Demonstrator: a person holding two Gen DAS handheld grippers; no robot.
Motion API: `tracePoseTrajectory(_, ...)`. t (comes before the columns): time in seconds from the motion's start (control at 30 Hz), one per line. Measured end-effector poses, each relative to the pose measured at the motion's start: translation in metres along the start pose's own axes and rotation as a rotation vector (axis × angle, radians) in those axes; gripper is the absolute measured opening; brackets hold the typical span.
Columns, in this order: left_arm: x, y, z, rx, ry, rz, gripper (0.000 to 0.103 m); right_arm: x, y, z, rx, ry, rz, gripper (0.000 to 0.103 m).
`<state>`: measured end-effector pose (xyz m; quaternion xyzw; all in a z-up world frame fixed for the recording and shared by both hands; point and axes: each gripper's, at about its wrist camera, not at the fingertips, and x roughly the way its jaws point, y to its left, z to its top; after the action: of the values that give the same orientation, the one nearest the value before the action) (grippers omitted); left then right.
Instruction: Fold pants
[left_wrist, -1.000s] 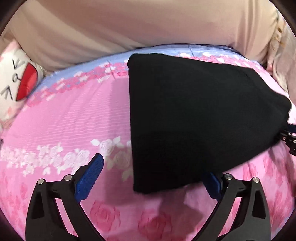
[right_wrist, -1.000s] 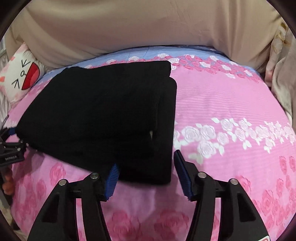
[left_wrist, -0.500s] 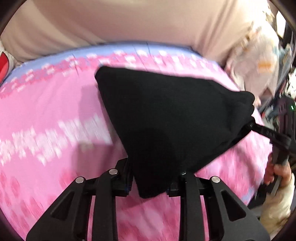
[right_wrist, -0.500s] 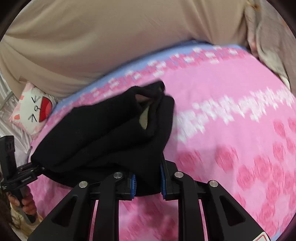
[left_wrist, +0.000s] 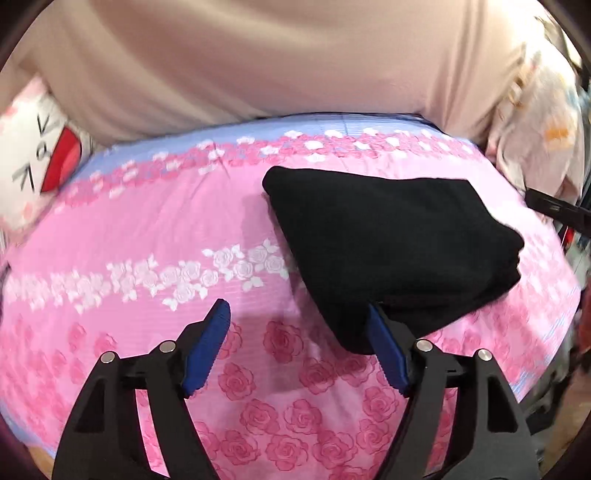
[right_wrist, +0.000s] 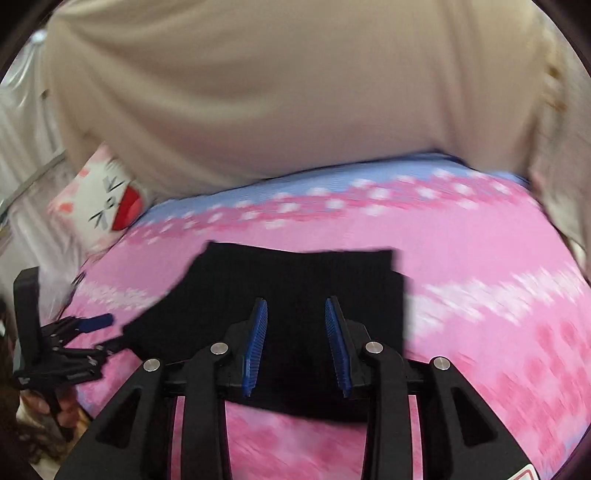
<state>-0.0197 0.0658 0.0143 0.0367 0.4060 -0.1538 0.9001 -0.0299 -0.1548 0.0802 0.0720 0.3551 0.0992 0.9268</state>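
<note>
The black pants (left_wrist: 388, 251) lie folded in a compact bundle on the pink rose bedspread (left_wrist: 147, 229). My left gripper (left_wrist: 297, 343) hovers at their near left corner. Its jaws are opening, with only bedspread between them, and the right finger's blue pad (left_wrist: 388, 354) sits against the corner's edge. In the right wrist view the pants (right_wrist: 295, 280) lie below my right gripper (right_wrist: 295, 343). Its jaws are opening too, and the pads stand apart above the fabric without pressing on it. The left gripper (right_wrist: 107, 334) also shows there at the pants' left end, held by a hand (right_wrist: 55, 406).
A beige curtain (left_wrist: 295, 59) hangs behind the bed. A white cat-face cushion (left_wrist: 40, 147) lies at the back left corner. Pale floral fabric (left_wrist: 535, 129) is piled at the back right. The bed's edge falls away at the right side.
Half a second ago both grippers were shut on the raised pants. Now both have let go and drawn back, and the pants lie flat and folded on the bedspread.
</note>
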Motion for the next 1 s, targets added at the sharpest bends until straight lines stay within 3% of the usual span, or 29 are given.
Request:
tracePoseTrajectory(0.1, -0.006, 0.006, -0.003, 0.006, -0.006, -0.043, 0.072, 0.042, 0.034, 0.022, -0.066, 0.038, 0.031, 0.031)
tracePoseTrajectory(0.23, -0.017, 0.027, -0.016, 0.02, -0.034, 0.048, 0.079, 0.119, 0.063, 0.043, -0.107, 0.145, 0.029, 0.031)
tracePoseTrajectory(0.3, -0.02, 0.047, -0.019, -0.027, -0.027, 0.059, 0.079, 0.15, 0.075, 0.031, -0.118, 0.2, -0.006, 0.031)
tracePoseTrajectory(0.37, -0.019, 0.07, -0.022, -0.079, -0.033, 0.112, 0.079, 0.179, 0.086, 0.012, -0.1, 0.234, 0.014, 0.032)
tracePoseTrajectory(0.4, -0.019, 0.078, -0.022, -0.093, -0.036, 0.128, 0.079, 0.185, 0.094, 0.004, -0.091, 0.214, 0.031, 0.033)
tracePoseTrajectory(0.57, -0.012, 0.094, -0.013, -0.137, -0.05, 0.108, 0.079, 0.187, 0.13, -0.012, -0.199, 0.109, -0.117, 0.037)
tracePoseTrajectory(0.7, -0.002, 0.078, 0.005, -0.108, -0.057, 0.057, 0.079, 0.157, 0.109, 0.001, -0.095, 0.093, -0.031, 0.033)
tracePoseTrajectory(0.77, -0.002, 0.061, 0.015, -0.073, -0.085, 0.04, 0.09, 0.121, 0.08, 0.009, 0.016, 0.045, 0.041, 0.031)
tracePoseTrajectory(0.9, -0.003, 0.03, 0.028, -0.027, -0.138, 0.025, 0.095, 0.074, 0.017, 0.008, 0.082, 0.013, -0.113, 0.034)
tracePoseTrajectory(1.0, 0.012, 0.005, 0.04, -0.017, -0.136, 0.017, 0.097, 0.069, -0.044, -0.017, 0.157, 0.106, -0.145, 0.027)
